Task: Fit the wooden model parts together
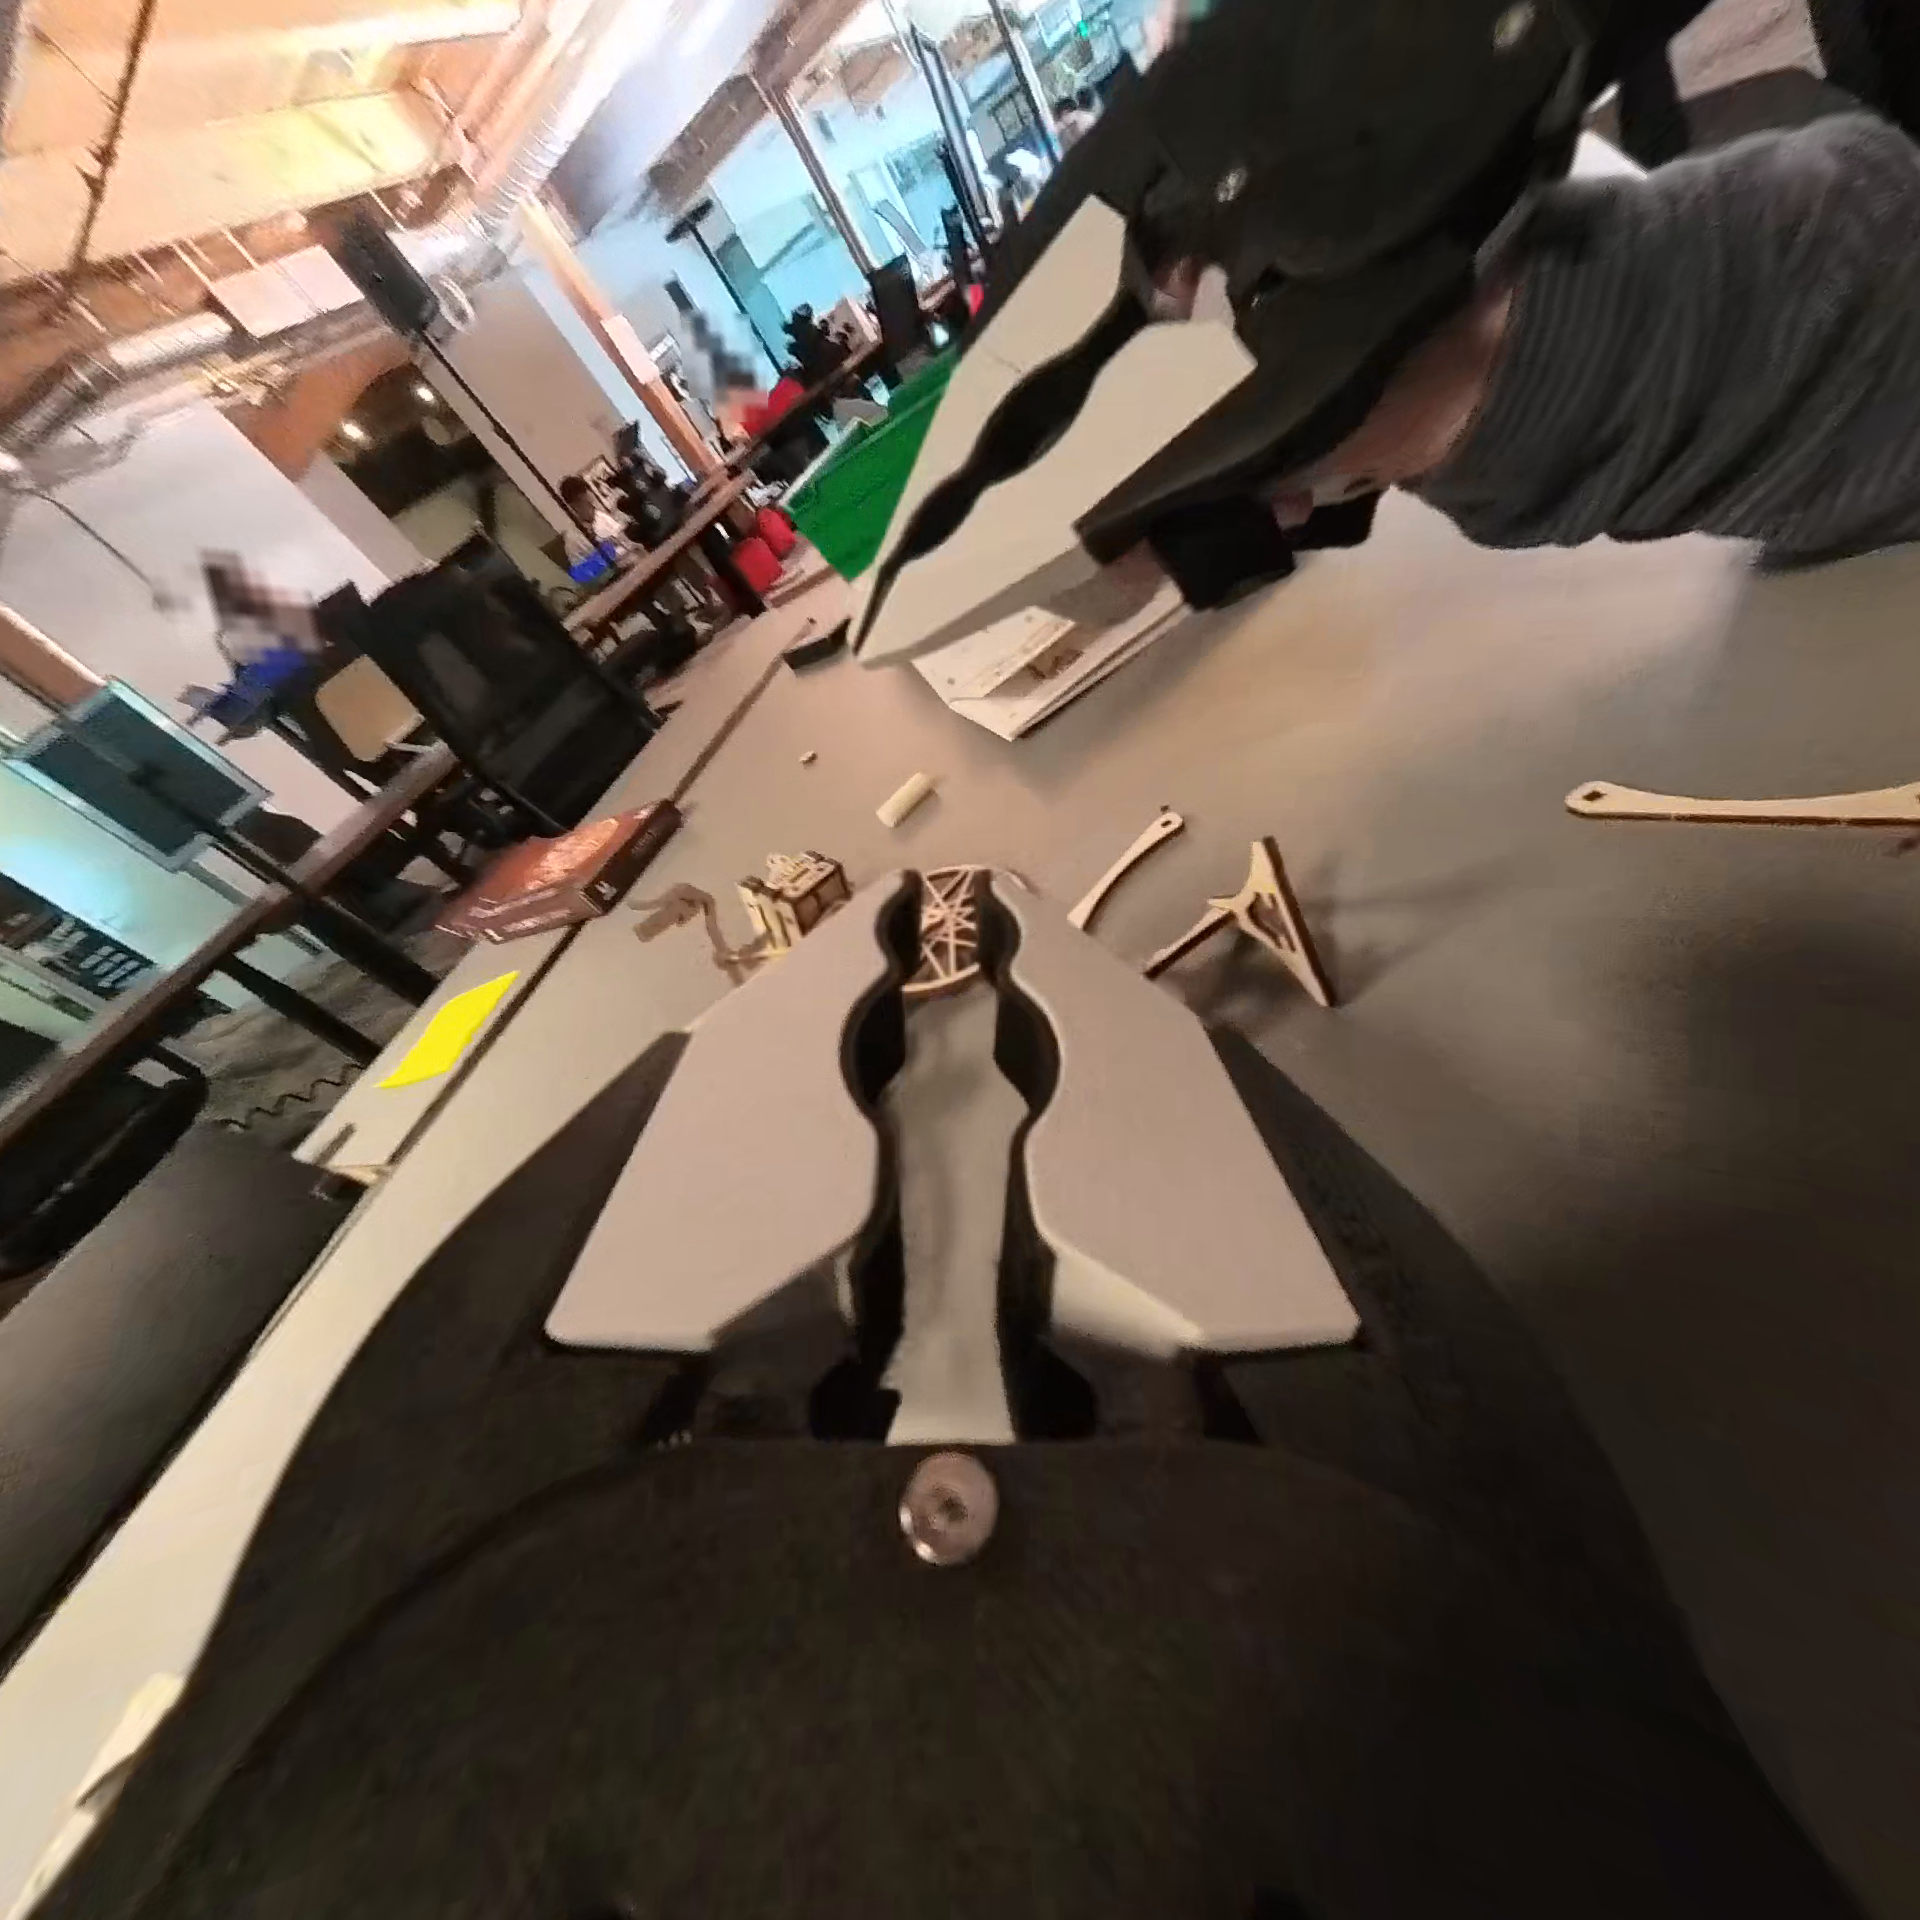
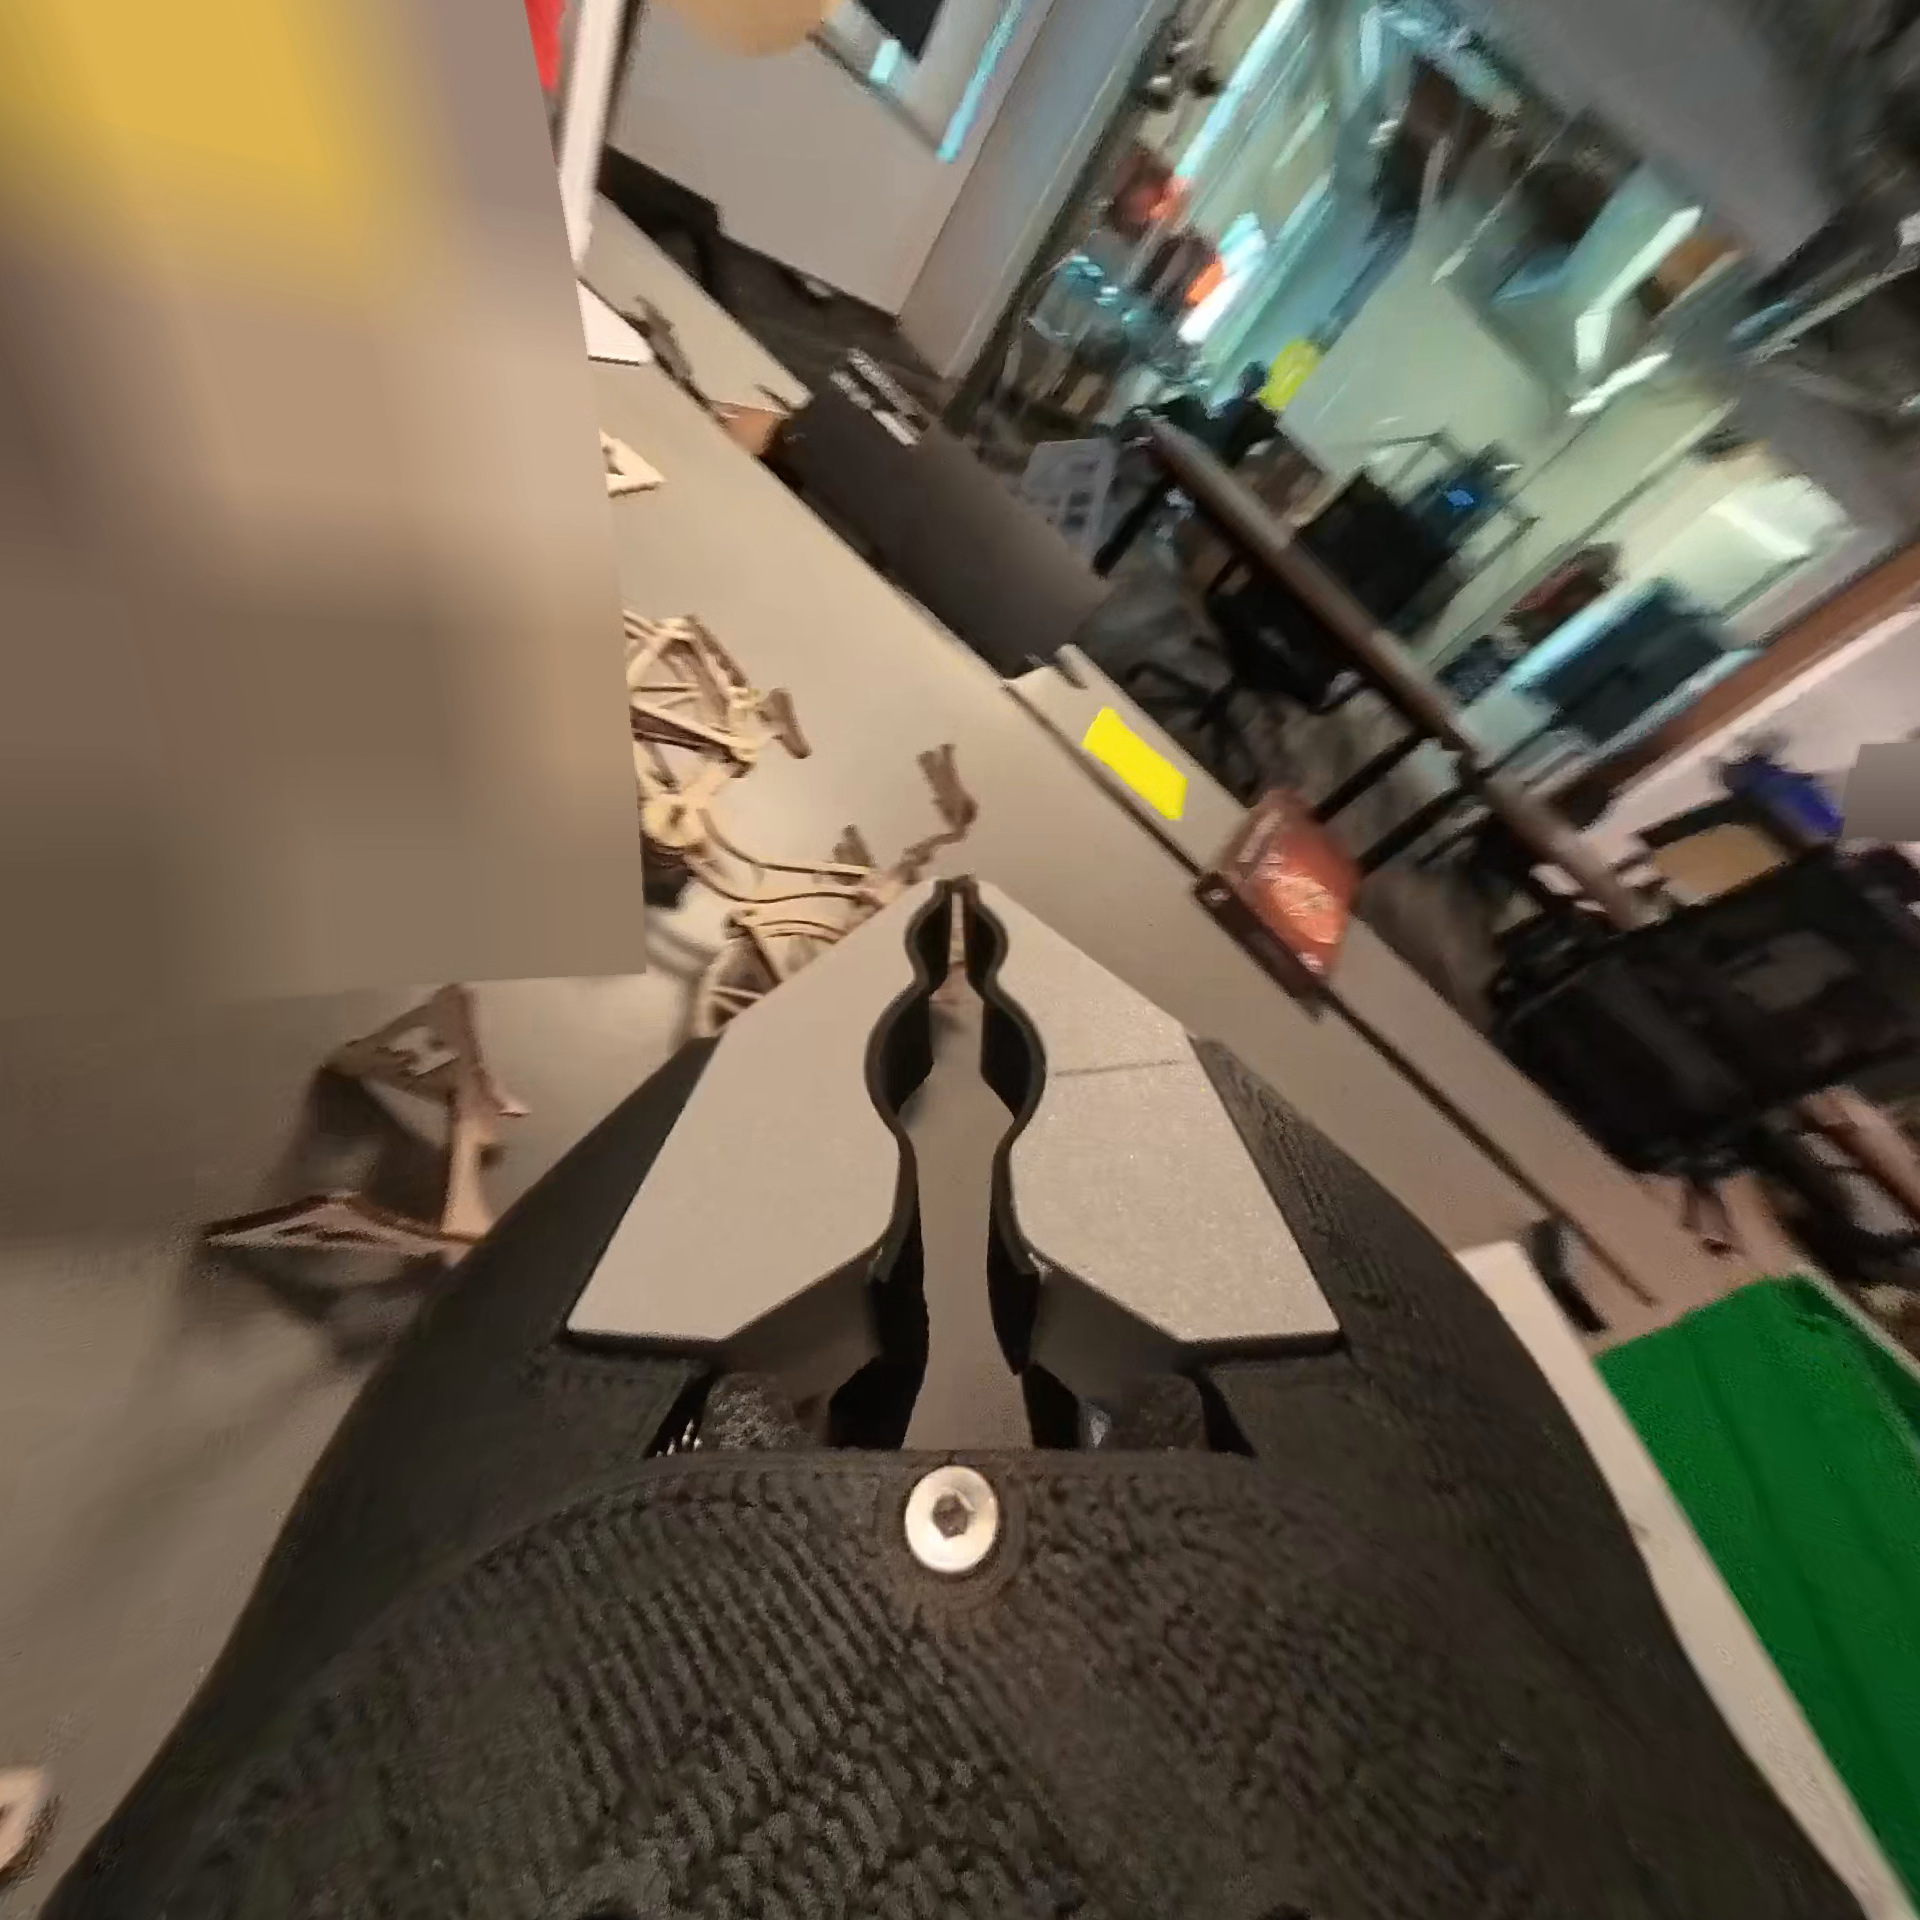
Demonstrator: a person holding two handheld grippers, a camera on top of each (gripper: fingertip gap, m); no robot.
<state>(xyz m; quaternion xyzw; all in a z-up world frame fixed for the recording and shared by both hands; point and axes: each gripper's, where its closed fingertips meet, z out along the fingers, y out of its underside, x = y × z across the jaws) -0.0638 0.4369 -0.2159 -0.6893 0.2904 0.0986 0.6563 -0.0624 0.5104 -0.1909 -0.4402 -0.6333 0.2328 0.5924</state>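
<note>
Resting low over the grey desk (image 1: 1455,831), the left gripper (image 1: 951,914) points at a latticed wooden wheel (image 1: 945,951) that sits between its fingers (image 1: 790,1122) near the tips; the gap there is narrow, but whether the fingers press the wheel cannot be told. Just left of the tips stands a small wooden assembly (image 1: 795,909). To the right lie a curved strip (image 1: 1122,873) and a triangular bracket (image 1: 1262,925) propped on edge, and farther right a long flat piece (image 1: 1756,802) lies well apart. A short white peg (image 1: 904,800) lies beyond, and a dark box (image 1: 566,878) sits near the desk's left edge beside a yellow note (image 1: 447,1029).

The right gripper (image 1: 883,582) hangs above the far desk over a paper sheet (image 1: 1029,665), a grey sleeve (image 1: 1704,332) behind it. In its own view the right gripper (image 2: 958,888) has its fingers (image 2: 769,1164) drawn nearly together at the tips with nothing between them. Ahead and left lies a tangle of wooden frame parts (image 2: 717,790), with another bracket (image 2: 405,1132) nearer left. The same box (image 2: 1288,883) and note (image 2: 1135,776) lie on the right.
</note>
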